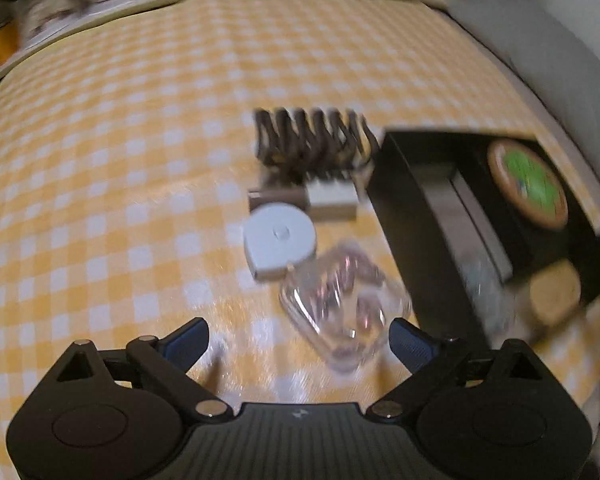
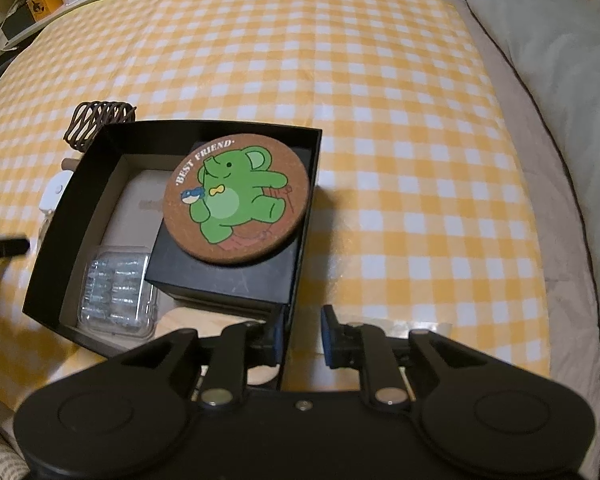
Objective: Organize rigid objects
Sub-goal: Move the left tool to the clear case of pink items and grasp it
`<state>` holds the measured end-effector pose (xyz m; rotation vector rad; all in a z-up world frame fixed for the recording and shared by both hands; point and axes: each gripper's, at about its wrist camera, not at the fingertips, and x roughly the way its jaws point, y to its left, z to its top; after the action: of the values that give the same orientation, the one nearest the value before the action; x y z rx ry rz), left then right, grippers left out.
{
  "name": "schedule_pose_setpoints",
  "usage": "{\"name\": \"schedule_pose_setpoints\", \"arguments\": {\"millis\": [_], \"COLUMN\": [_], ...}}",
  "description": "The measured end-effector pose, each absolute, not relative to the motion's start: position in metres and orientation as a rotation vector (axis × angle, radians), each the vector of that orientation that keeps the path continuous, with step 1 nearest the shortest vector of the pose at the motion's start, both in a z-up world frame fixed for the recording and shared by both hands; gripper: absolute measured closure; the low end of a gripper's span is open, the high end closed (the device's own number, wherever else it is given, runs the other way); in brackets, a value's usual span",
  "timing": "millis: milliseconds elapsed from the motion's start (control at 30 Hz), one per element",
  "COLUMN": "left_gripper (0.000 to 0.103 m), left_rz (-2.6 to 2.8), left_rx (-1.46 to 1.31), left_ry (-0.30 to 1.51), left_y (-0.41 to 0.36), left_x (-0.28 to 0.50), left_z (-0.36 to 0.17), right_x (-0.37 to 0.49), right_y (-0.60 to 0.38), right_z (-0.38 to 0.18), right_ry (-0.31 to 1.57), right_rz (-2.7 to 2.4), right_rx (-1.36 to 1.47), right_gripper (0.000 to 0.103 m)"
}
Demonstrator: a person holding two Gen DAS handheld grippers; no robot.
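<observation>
On the checked cloth (image 2: 380, 80) the open box (image 2: 80, 200) holds a smaller box (image 2: 228, 276) with the round coaster (image 2: 236, 200) on top, a clear case (image 2: 116, 292) beside it. Left of the box — wire rack (image 1: 312, 136) farthest, then round tape measure (image 1: 278, 240), nearest a clear container (image 1: 340, 304).

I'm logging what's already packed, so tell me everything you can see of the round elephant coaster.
The coaster is a flat round disc, cork-like brown, printed with a green cartoon elephant and the words "BEST FRIEND". It lies face up, slightly tilted, atop a small black box inside the open black storage box. Neither gripper touches it.
</observation>
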<state>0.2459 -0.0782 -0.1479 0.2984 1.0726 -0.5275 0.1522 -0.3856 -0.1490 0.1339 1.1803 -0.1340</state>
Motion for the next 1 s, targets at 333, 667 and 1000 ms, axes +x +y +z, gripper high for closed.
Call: {"name": "schedule_pose_setpoints", "arguments": {"millis": [333,667,1000], "left_gripper": [0.007,0.011,0.015], "left_rz": [-0.731,-0.852,-0.873], "left_rx": [0.425,0.497,0.527], "left_ry": [0.944,0.877,0.899], "left_y": [-0.086,-0.101,-0.101], "left_x": [0.235,0.24,0.237], "left_z": [-0.165,-0.191,-0.19], "right_x": [0.155,0.154,0.16], "right_y": [-0.381,-0.381,-0.379], "right_z": [-0.151,-0.152,-0.159], "right_ry": [1.185,1.19,1.21], "right_rz": [-0.127,-0.119,-0.113], "right_rx": [0.116,0.118,0.105], "right_gripper": [0.088,0.088,0.088]}}
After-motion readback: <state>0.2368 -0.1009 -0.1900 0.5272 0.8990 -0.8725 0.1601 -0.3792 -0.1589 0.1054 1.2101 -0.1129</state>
